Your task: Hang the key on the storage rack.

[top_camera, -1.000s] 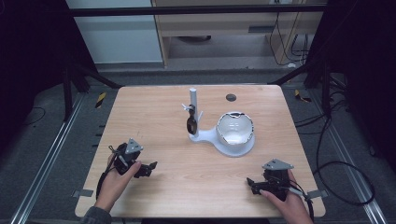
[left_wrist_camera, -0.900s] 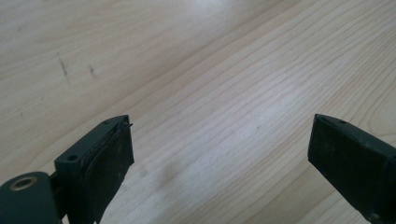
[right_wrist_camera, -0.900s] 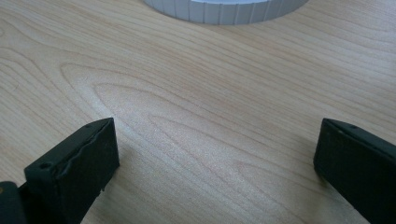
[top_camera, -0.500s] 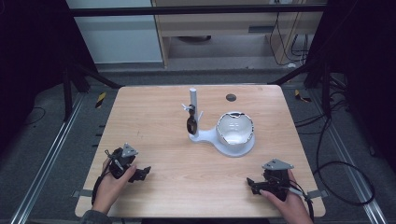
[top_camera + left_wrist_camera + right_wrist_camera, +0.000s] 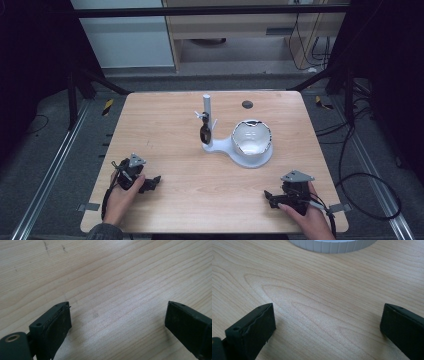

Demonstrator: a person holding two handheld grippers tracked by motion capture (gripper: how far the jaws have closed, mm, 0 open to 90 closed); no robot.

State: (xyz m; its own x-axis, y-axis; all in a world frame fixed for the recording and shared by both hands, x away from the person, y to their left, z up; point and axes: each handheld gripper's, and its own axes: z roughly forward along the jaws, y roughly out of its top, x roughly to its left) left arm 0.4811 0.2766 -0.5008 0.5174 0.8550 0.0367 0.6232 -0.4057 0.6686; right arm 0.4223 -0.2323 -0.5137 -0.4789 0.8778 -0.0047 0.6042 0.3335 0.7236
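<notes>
— While I held both tools low over the table [image 5: 175, 125], where exactly were they?

— My left gripper [image 5: 150, 182] sat near the front left corner, my right gripper [image 5: 271, 197] near the front right corner, well apart from each other. Each had a grey three-cornered plate on top.

— And the jaws?

— Spread wide on both. In the left gripper view I saw nothing but bare wood grain between them. In the right gripper view the gap also held bare wood, with the ribbed rim of the white base [image 5: 332, 246] just beyond.

— What stood on the table?

— A white stand [image 5: 235, 150] around the middle, with an upright post [image 5: 207, 107] and a small dark piece [image 5: 204, 133] hanging beside it. A white bowl [image 5: 251, 137] rested on the stand's round base. A dark round spot [image 5: 246, 104] lay near the back edge.
</notes>
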